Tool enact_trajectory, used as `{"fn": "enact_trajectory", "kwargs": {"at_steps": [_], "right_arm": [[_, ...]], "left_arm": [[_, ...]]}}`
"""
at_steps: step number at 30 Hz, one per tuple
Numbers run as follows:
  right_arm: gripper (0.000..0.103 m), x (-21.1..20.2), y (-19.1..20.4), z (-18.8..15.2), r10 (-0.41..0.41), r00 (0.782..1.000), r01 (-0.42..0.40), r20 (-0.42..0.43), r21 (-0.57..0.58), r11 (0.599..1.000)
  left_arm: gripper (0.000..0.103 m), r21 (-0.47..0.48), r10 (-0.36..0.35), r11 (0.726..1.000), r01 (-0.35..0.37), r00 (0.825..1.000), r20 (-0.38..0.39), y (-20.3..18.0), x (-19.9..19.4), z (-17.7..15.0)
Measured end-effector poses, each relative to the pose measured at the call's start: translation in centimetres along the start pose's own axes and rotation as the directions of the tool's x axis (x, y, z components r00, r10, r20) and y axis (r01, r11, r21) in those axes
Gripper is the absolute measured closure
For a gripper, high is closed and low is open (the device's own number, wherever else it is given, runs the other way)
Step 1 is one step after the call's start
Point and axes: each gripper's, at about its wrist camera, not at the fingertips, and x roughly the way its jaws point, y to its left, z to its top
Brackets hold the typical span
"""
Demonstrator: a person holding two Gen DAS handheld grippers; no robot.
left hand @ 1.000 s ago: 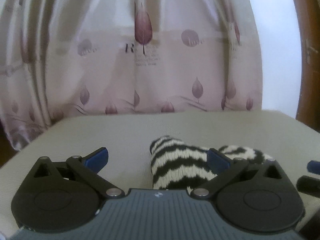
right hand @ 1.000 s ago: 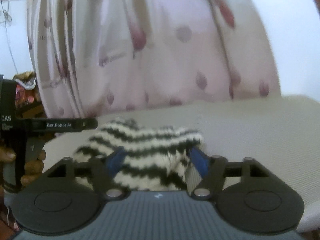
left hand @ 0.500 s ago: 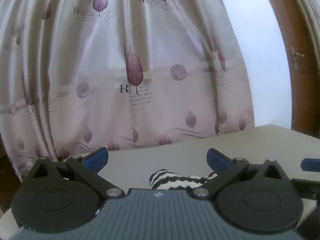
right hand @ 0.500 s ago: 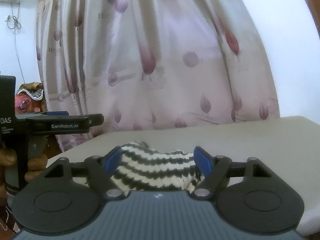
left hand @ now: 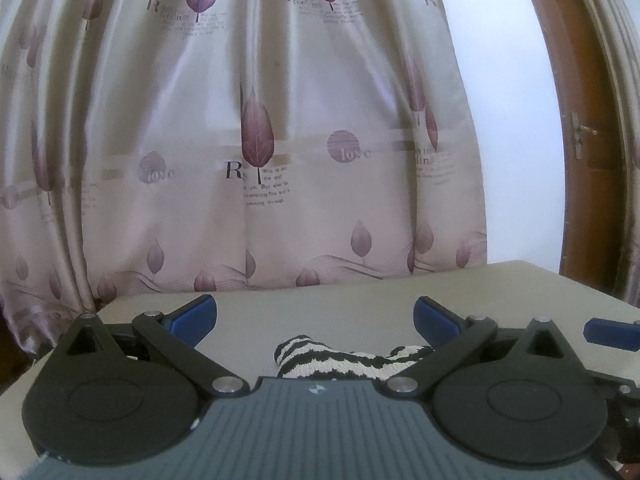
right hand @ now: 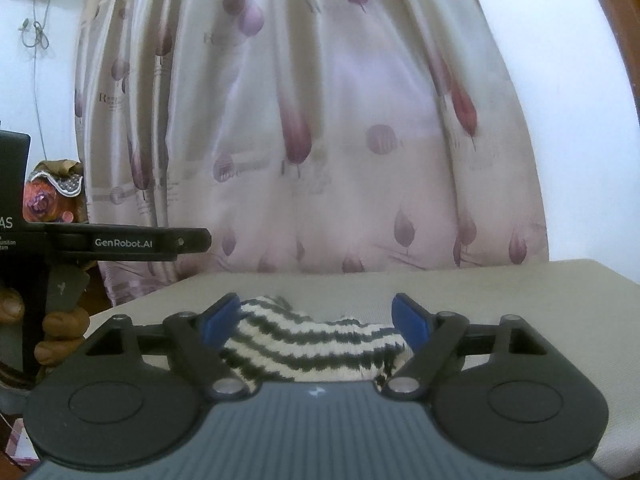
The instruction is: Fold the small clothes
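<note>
A black-and-white striped knit garment (left hand: 320, 358) lies bunched on the beige padded surface (left hand: 360, 304). My left gripper (left hand: 316, 316) hovers above its near part, jaws wide open with nothing between them. In the right wrist view the garment (right hand: 312, 346) spreads across the gap of my right gripper (right hand: 316, 322). Its jaws are opening; the blue pads (right hand: 410, 326) stand at the cloth's two ends without pressing on it. The near part of the garment is hidden under both gripper bodies.
A pink curtain (left hand: 280, 140) with leaf prints hangs just behind the surface's far edge. A brown wooden door (left hand: 580, 120) stands at the right. The left gripper's finger (right hand: 132, 242) and the person's hand (right hand: 60, 328) show left of the right gripper.
Both grippers have risen and tipped up, so the garment sits lower and smaller in both views. The right jaws have spread a little wider.
</note>
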Motion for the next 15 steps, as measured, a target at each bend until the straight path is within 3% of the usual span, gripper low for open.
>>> {"fn": "enact_trajectory", "kwargs": {"at_steps": [15], "right_arm": [[0.017, 0.3, 0.7, -0.6, -0.037, 0.999, 0.037, 0.003, -0.007, 0.999]], "left_arm": [[0.000, -0.036, -0.023, 0.999, 0.021, 0.998, -0.059, 0.2, 0.8, -1.3]]}}
